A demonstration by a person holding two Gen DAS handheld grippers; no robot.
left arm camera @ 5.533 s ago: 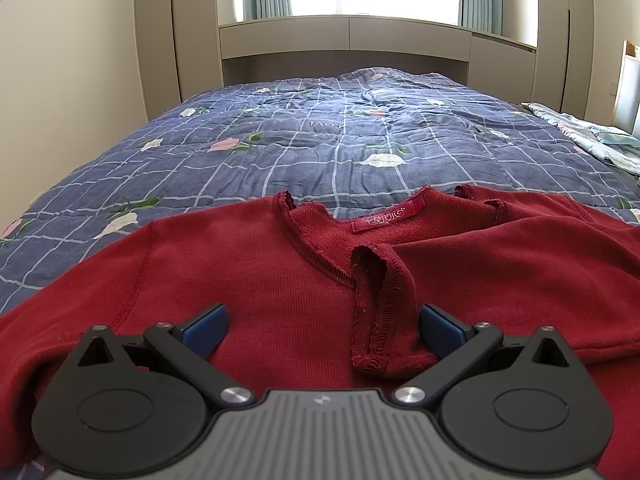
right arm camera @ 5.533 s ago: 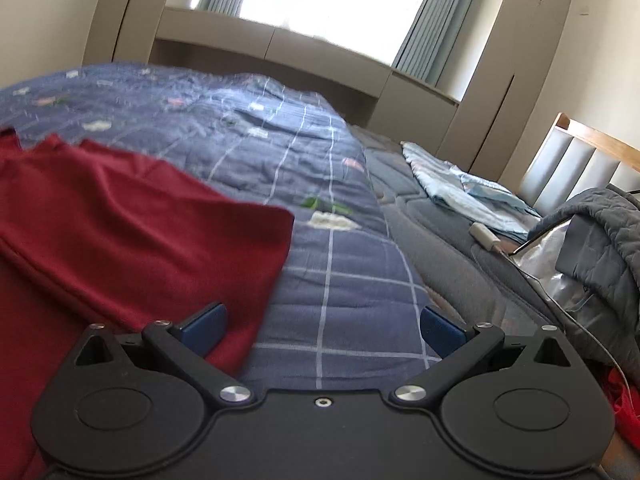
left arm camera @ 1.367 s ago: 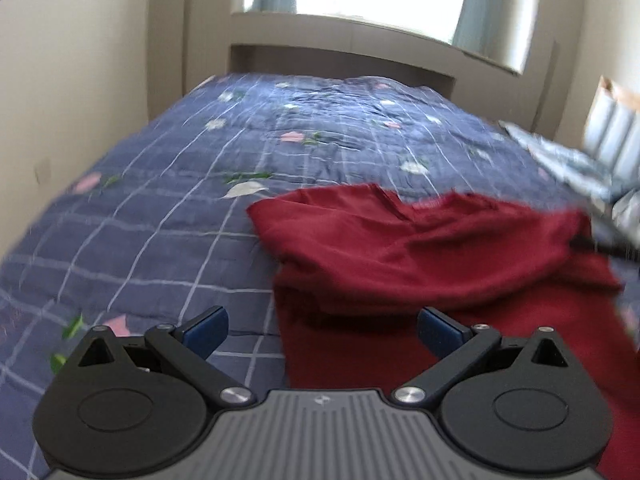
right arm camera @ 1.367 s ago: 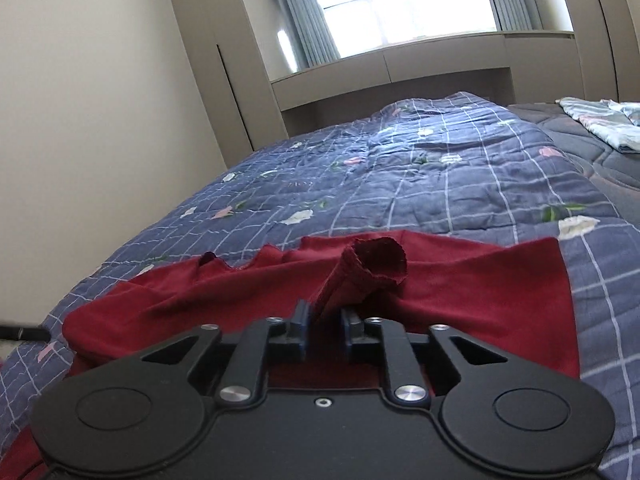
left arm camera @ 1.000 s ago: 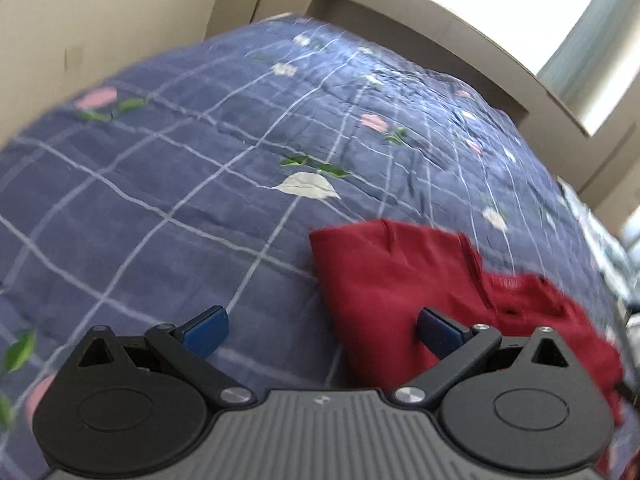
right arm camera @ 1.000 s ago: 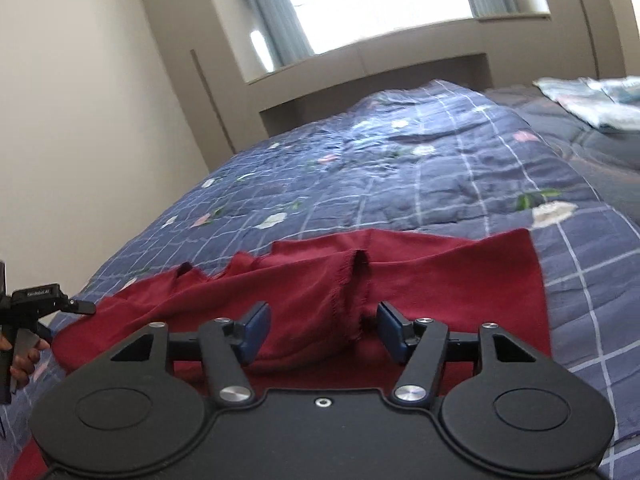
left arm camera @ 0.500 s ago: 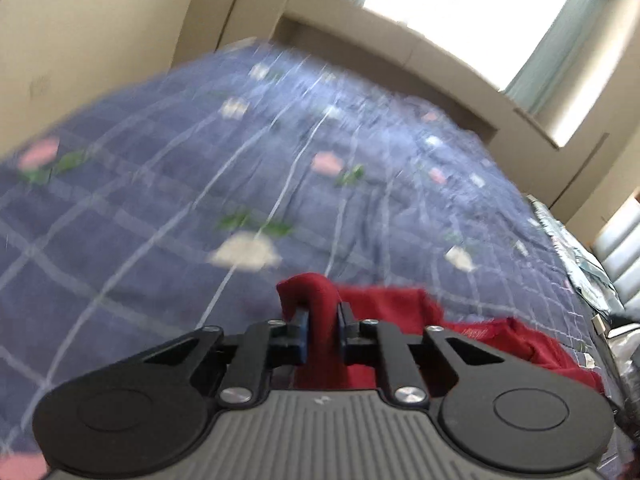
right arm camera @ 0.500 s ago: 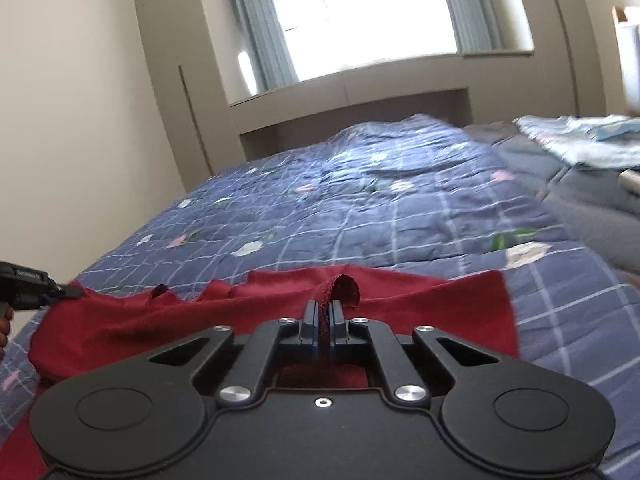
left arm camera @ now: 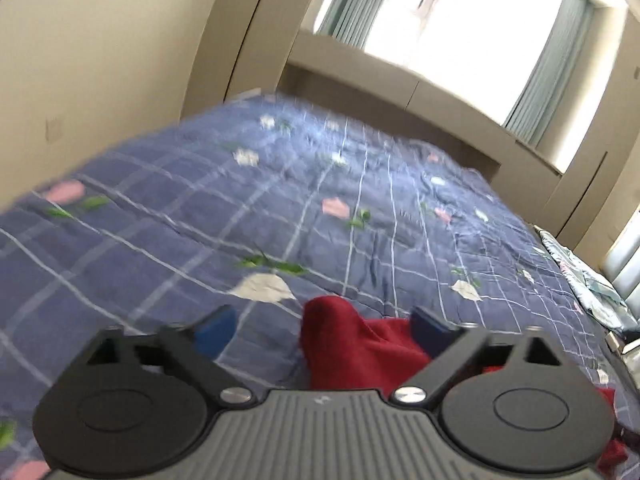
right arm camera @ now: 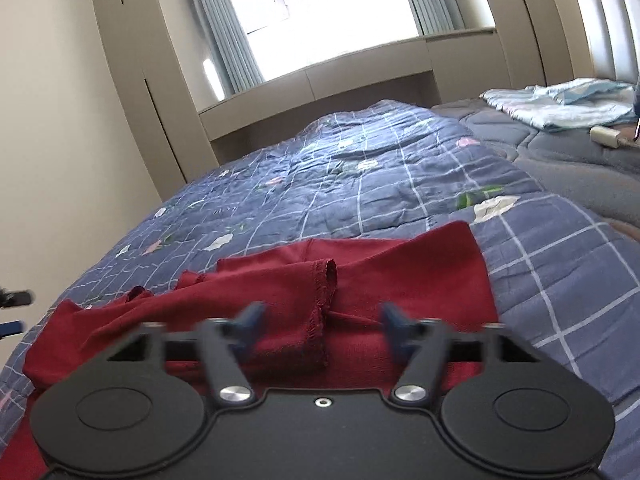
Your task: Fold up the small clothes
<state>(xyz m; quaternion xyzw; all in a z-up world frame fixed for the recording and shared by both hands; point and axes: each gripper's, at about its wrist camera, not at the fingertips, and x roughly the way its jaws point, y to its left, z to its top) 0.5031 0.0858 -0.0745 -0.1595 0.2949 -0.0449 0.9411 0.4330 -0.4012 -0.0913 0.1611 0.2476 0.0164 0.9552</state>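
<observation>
A dark red sweater [right arm camera: 400,272] lies partly folded on the blue checked quilt [right arm camera: 400,168]. In the right wrist view a sleeve fold with a stitched cuff [right arm camera: 326,280] runs toward me between the blurred blue pads. My right gripper [right arm camera: 322,320] is opening, and its pads stand clear of the cloth on both sides. In the left wrist view a raised hump of the red sweater [left arm camera: 352,344] stands between the jaws of my left gripper [left arm camera: 322,330]. That gripper is opening too, wide apart, with neither pad pressing the cloth.
The quilt [left arm camera: 280,200] stretches far ahead to a low cabinet ledge under the window [right arm camera: 360,72]. Pale wall and wardrobe doors [right arm camera: 132,80] run along the left. A light blue folded cloth [right arm camera: 560,108] and a white charger [right arm camera: 606,136] lie on grey bedding at right.
Half a second ago both grippers were shut on folds of the red sweater; now both have let go and their jaws stand apart. The left gripper has risen slightly.
</observation>
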